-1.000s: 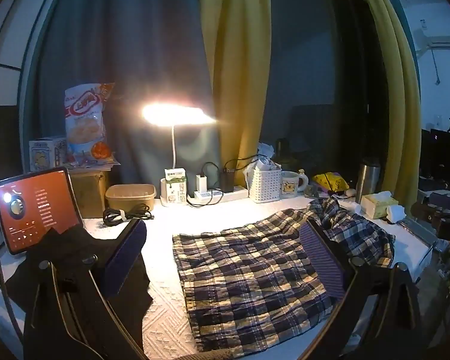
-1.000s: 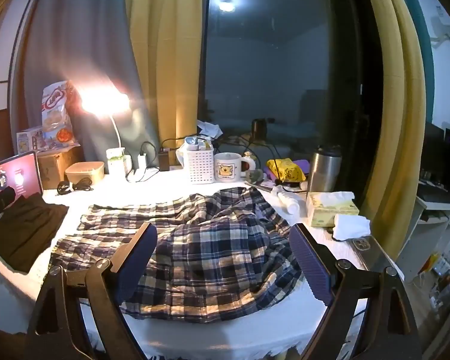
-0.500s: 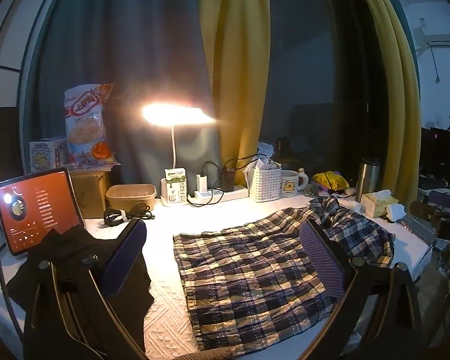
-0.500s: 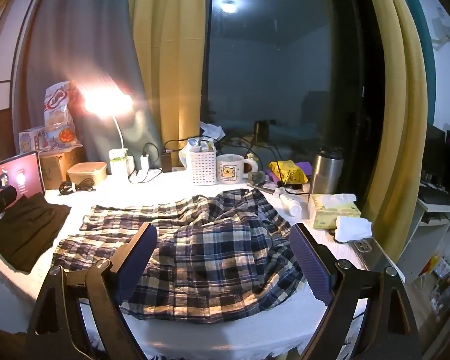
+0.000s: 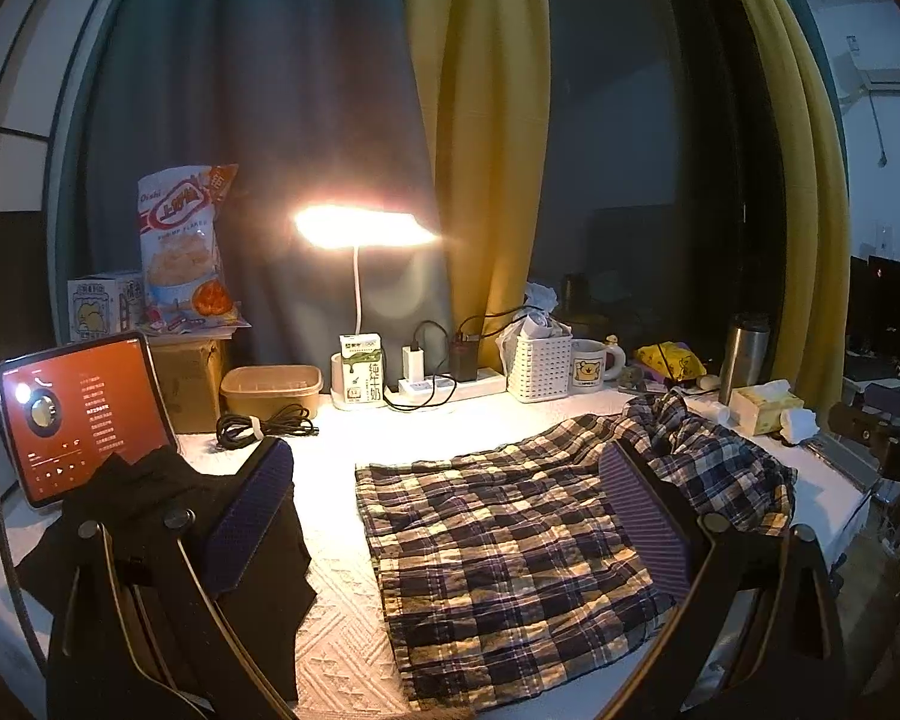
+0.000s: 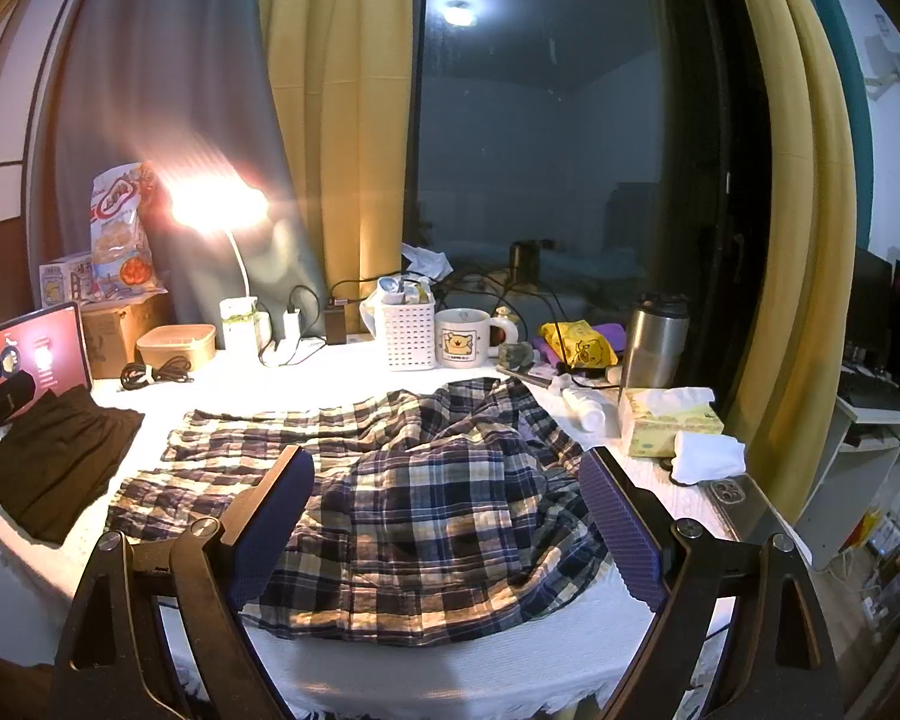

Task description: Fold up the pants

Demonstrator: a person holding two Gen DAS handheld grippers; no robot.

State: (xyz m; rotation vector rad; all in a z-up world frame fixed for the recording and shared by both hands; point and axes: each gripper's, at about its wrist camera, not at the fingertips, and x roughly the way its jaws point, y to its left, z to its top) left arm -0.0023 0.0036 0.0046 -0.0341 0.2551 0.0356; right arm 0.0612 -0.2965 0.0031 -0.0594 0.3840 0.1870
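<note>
Plaid pants [image 5: 510, 528] [image 6: 390, 492] lie spread on the white-covered table [image 5: 342, 648], legs toward the left, the waist end bunched up at the right. My left gripper [image 5: 444, 516] hovers open above the near edge, its left finger over a black garment [image 5: 168, 516] and its right finger over the plaid cloth. My right gripper [image 6: 447, 516] is open too, held above the bunched waist part, touching nothing. In the right wrist view the black garment [image 6: 54, 462] lies folded at the table's left end.
A tablet [image 5: 78, 414] leans at the left. Along the back stand a lit lamp [image 5: 360, 228], a food container [image 5: 270, 390], milk carton [image 5: 360, 372], power strip [image 5: 450, 384], white basket [image 6: 408, 330], mug [image 6: 462, 336], steel flask [image 6: 654, 336], tissue box [image 6: 672, 420] and a phone [image 6: 744, 504].
</note>
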